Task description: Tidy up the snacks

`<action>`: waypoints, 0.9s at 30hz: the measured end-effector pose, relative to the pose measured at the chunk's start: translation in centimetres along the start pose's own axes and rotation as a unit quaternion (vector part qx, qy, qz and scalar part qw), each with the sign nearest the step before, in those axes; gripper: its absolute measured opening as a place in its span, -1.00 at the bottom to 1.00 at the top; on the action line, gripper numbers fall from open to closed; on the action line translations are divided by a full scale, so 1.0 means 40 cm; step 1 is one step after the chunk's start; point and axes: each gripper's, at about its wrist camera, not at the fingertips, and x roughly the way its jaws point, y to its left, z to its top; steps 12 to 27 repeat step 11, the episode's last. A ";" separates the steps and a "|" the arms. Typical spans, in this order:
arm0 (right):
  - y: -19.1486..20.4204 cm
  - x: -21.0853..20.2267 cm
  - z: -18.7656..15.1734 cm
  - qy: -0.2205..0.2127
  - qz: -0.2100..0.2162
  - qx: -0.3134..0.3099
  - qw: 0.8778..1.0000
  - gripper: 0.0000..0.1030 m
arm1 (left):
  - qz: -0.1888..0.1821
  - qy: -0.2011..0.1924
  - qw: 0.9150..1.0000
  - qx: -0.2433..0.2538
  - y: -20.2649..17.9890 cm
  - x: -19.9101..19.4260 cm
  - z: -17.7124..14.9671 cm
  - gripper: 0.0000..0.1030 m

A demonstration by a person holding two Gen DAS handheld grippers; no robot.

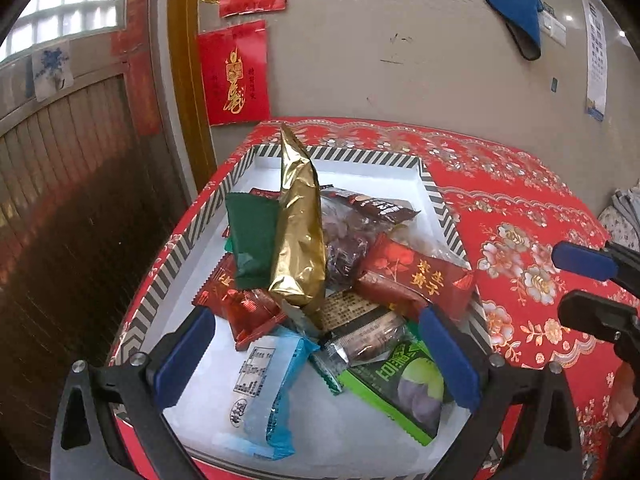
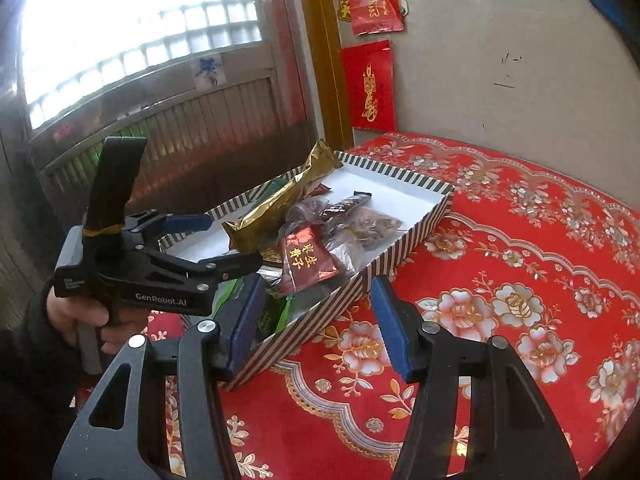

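Snacks (image 1: 304,264) heaped in striped box (image 1: 436,196)

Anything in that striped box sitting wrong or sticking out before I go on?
Yes: the gold foil packet stands up on the heap, its top poking above the striped box rim, while the other snacks lie flat. The rest is a loose, overlapping pile. No spill or torn wrapper shows.
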 end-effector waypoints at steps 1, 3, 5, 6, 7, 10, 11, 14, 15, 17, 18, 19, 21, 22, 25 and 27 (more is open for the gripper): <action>-0.001 0.002 -0.003 0.000 -0.002 -0.001 1.000 0.07 | 0.000 -0.001 1.000 0.002 -0.001 -0.001 -0.001 1.00; 0.003 0.006 -0.006 0.004 -0.004 -0.006 1.000 0.07 | -0.001 -0.002 1.000 0.004 -0.004 -0.001 -0.001 1.00; 0.006 0.010 -0.010 0.008 -0.005 -0.010 1.000 0.07 | -0.002 -0.004 1.000 0.005 -0.004 -0.003 -0.001 1.00; 0.009 0.012 -0.011 0.009 -0.005 -0.012 1.000 0.07 | 0.000 -0.006 1.000 0.008 -0.006 -0.004 -0.001 1.00; 0.011 0.014 -0.012 0.009 -0.008 -0.016 1.000 0.07 | 0.000 -0.008 1.000 0.009 -0.007 -0.005 -0.002 1.00; 0.021 0.013 -0.013 0.006 -0.010 -0.025 1.000 0.07 | -0.002 -0.013 1.000 0.016 -0.014 -0.008 -0.002 1.00; 0.021 0.011 -0.012 0.004 -0.011 -0.026 1.000 0.07 | -0.004 -0.016 1.000 0.018 -0.016 -0.011 -0.002 1.00; 0.021 0.011 -0.012 0.004 -0.011 -0.026 1.000 0.07 | -0.004 -0.016 1.000 0.018 -0.016 -0.011 -0.002 1.00; 0.021 0.011 -0.012 0.004 -0.011 -0.026 1.000 0.07 | -0.004 -0.016 1.000 0.018 -0.016 -0.011 -0.002 1.00; 0.021 0.011 -0.012 0.004 -0.011 -0.026 1.000 0.07 | -0.004 -0.016 1.000 0.018 -0.016 -0.011 -0.002 1.00; 0.021 0.011 -0.012 0.004 -0.011 -0.026 1.000 0.07 | -0.004 -0.016 1.000 0.018 -0.016 -0.011 -0.002 1.00; 0.021 0.011 -0.012 0.004 -0.011 -0.026 1.000 0.07 | -0.004 -0.016 1.000 0.018 -0.016 -0.011 -0.002 1.00; 0.021 0.011 -0.012 0.004 -0.011 -0.026 1.000 0.07 | -0.004 -0.016 1.000 0.018 -0.016 -0.011 -0.002 1.00; 0.021 0.011 -0.012 0.004 -0.011 -0.026 1.000 0.07 | -0.004 -0.016 1.000 0.018 -0.016 -0.011 -0.002 1.00; 0.021 0.011 -0.012 0.004 -0.011 -0.026 1.000 0.07 | -0.004 -0.016 1.000 0.018 -0.016 -0.011 -0.002 1.00; 0.021 0.011 -0.012 0.004 -0.011 -0.026 1.000 0.07 | -0.004 -0.016 1.000 0.018 -0.016 -0.011 -0.002 1.00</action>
